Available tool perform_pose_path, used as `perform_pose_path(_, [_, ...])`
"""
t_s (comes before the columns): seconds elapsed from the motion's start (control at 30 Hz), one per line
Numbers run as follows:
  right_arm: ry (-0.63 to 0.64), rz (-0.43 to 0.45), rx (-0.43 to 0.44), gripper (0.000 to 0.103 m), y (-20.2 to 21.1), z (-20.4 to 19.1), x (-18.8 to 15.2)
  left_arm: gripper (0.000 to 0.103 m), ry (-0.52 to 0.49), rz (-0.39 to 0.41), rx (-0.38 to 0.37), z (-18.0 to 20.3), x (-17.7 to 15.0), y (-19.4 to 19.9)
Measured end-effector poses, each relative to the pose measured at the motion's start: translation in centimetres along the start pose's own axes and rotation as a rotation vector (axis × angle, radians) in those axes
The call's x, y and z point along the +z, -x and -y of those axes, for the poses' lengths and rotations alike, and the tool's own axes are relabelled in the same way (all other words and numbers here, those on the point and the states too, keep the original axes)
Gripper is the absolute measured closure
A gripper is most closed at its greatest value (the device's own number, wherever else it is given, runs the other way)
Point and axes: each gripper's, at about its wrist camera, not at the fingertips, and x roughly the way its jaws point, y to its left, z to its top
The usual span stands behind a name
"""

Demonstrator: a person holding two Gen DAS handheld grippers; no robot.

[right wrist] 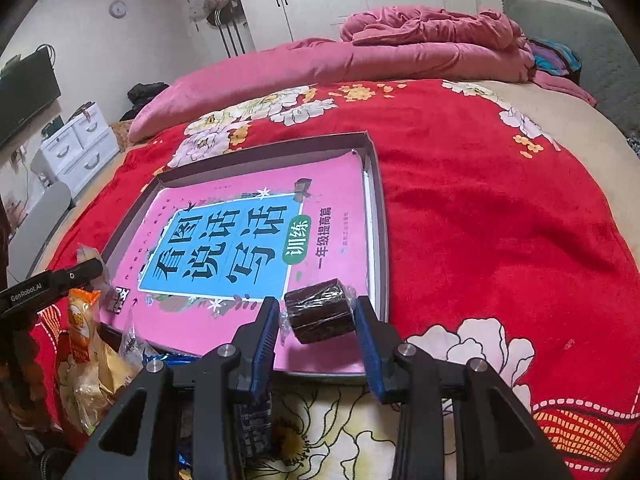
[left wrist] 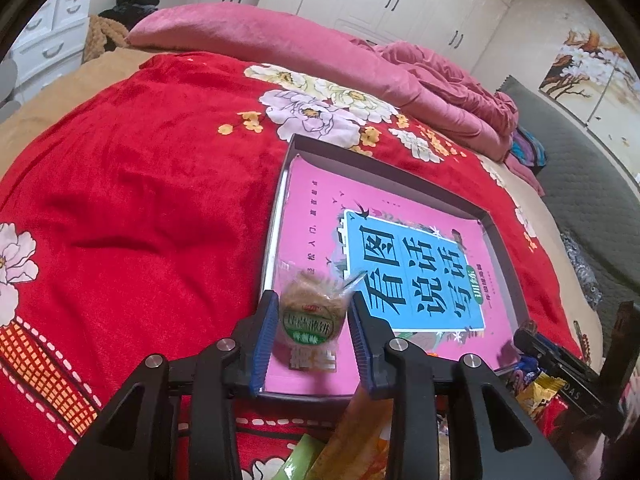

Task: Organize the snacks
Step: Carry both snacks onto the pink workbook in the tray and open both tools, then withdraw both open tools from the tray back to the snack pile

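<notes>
A shallow grey tray [left wrist: 505, 248] lined with a pink book cover lies on the red floral blanket; it also shows in the right wrist view [right wrist: 378, 184]. My left gripper [left wrist: 314, 328] is shut on a round wrapped biscuit snack with a green label [left wrist: 310, 318], held over the tray's near left corner. My right gripper [right wrist: 318, 322] is shut on a dark brown wrapped cake [right wrist: 320, 314], held over the tray's near right corner. The left gripper's body [right wrist: 48, 286] shows at the left of the right wrist view.
A pile of loose snack packets [right wrist: 92, 360] lies on the blanket in front of the tray's near left edge; some also show in the left wrist view [left wrist: 540, 394]. A pink quilt [right wrist: 360, 60] is bunched at the back. White drawers [right wrist: 76, 148] stand far left.
</notes>
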Motion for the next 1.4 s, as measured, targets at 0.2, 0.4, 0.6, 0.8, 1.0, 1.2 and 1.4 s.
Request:
perform_pose_path(0.2, [-0.012,0.001,-0.001,0.063,0.2,0.4,0.0,0.066,0.002,0.002,-0.003,0.0,0.1,0.0])
perform_pose_path(0.4, [-0.008,0.01,0.003,0.063,0.5,0.5,0.0,0.064,0.007,0.001,-0.01,0.0,0.1,0.1])
perform_pose_path(0.6, [-0.012,0.043,0.001,0.062,1.3,0.7,0.0,0.058,0.01,0.007,-0.022,-0.1,0.1,0.5])
perform_pose_path(0.8, [-0.015,0.105,0.009,0.055,2.6,0.6,0.3,0.045,-0.001,0.041,-0.022,0.0,0.0,1.5])
perform_pose_path(1.0, [-0.009,0.135,0.016,0.049,3.2,0.4,0.5,0.042,0.027,0.073,-0.03,-0.7,0.2,2.5])
perform_pose_path(1.2, [-0.002,0.157,0.018,0.045,3.8,0.2,0.6,0.032,0.035,0.093,-0.033,-1.1,0.1,3.3])
perform_pose_path(1.4, [-0.001,0.168,0.029,0.04,4.4,0.1,0.3,0.028,0.024,0.107,-0.025,-1.1,-0.1,4.2])
